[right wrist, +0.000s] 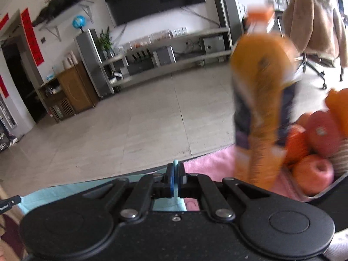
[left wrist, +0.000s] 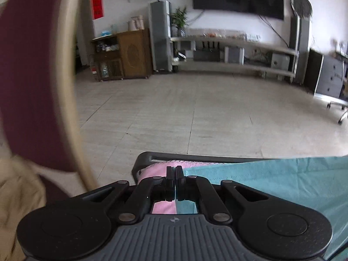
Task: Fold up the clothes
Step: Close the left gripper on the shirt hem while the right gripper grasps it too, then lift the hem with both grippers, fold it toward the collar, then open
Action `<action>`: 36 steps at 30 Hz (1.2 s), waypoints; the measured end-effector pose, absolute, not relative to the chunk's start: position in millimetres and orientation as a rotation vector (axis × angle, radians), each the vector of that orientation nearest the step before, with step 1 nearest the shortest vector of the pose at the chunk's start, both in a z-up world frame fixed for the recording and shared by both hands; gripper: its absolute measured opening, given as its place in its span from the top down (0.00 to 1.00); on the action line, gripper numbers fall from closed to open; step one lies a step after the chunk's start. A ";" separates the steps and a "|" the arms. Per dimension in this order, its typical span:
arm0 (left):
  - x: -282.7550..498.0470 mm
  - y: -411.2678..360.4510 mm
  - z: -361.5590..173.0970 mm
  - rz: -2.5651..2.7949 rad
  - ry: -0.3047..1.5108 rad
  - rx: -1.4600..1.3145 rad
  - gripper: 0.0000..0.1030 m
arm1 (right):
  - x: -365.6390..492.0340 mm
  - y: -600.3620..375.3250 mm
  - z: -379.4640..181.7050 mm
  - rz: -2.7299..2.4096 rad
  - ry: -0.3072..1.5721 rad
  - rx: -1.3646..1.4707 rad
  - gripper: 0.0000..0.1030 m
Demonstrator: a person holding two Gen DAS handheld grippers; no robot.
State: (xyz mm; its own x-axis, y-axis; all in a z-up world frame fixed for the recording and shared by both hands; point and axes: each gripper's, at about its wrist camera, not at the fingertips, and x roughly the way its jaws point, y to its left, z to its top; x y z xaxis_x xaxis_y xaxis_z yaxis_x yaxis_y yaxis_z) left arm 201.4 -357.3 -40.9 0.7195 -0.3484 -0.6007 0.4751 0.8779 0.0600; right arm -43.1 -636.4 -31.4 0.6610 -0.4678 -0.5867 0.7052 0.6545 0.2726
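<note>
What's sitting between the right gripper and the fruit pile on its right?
In the right wrist view, a blurred orange bottle stands on the pink cloth between the right gripper, shut on teal cloth, and the fruit pile.

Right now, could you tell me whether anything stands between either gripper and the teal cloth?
Nothing does: the left gripper and the right gripper are each shut on the teal cloth. The orange bottle stands off to the right, not between.
</note>
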 end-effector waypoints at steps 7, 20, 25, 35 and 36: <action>115.1 -280.1 -21.9 -0.511 0.648 0.164 0.99 | -137.2 -572.4 3.8 -0.665 0.507 0.563 0.98; 28.4 -206.9 -122.3 -0.451 0.822 0.184 0.99 | -235.9 -509.2 -117.2 -0.640 0.625 0.818 0.98; 16.1 -182.7 -106.8 -0.462 0.784 0.116 0.99 | -256.4 -506.3 -110.7 -0.637 0.526 0.861 0.98; -10.6 -170.8 -133.6 -0.440 0.858 0.260 0.97 | -282.1 -495.5 -126.9 -0.690 0.608 0.860 0.97; -10.1 -173.8 -139.9 -0.417 0.874 0.300 0.91 | -278.4 -496.8 -132.3 -0.703 0.656 0.853 0.97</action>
